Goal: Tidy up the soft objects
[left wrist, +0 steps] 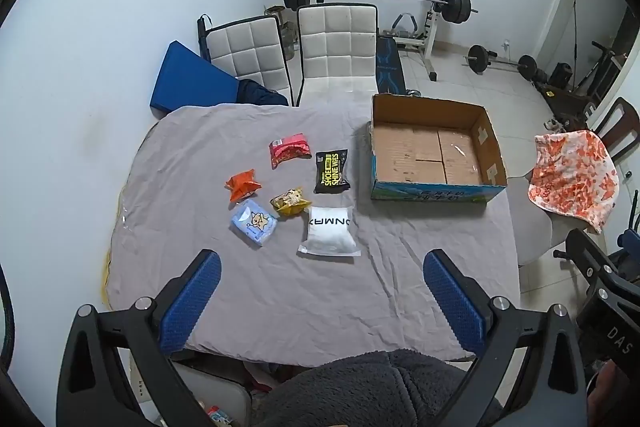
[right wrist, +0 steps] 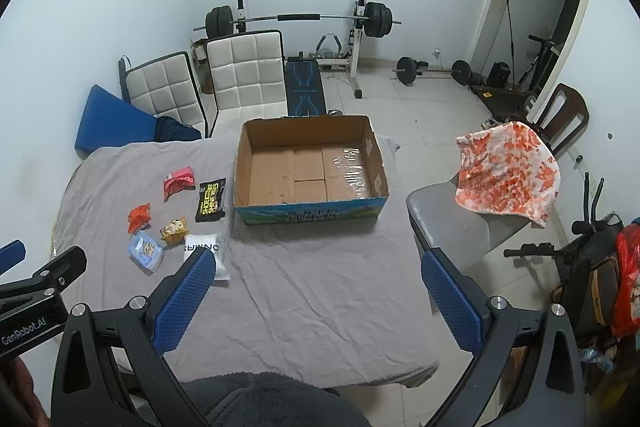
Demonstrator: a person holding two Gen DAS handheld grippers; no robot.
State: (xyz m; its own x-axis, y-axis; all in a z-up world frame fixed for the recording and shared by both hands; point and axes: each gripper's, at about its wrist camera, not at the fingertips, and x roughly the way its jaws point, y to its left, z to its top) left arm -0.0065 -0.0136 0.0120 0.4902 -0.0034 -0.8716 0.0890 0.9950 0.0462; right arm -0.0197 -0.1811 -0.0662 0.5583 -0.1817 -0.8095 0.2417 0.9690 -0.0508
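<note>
Several soft packets lie on the grey-clothed table (left wrist: 280, 287): a red pack (left wrist: 289, 148), a black shoe-wipes pack (left wrist: 331, 171), an orange pouch (left wrist: 242, 183), a yellow snack bag (left wrist: 290, 202), a light blue tissue pack (left wrist: 253, 221) and a white pouch (left wrist: 329, 236). An empty cardboard box (left wrist: 434, 151) stands to their right. My left gripper (left wrist: 322, 297) hovers open over the near table edge, short of the white pouch. My right gripper (right wrist: 316, 301) is open too, nearer the box (right wrist: 310, 171), its left finger covering part of the white pouch (right wrist: 206, 247). Nothing sits between either pair of fingers.
Two white padded chairs (left wrist: 336, 51) and a blue mat (left wrist: 192, 79) stand behind the table. A grey chair with an orange-patterned cloth (right wrist: 506, 173) sits to the right. Weight bench and barbells (right wrist: 300, 23) line the far wall. A dark fleece garment (left wrist: 360, 387) is at the near edge.
</note>
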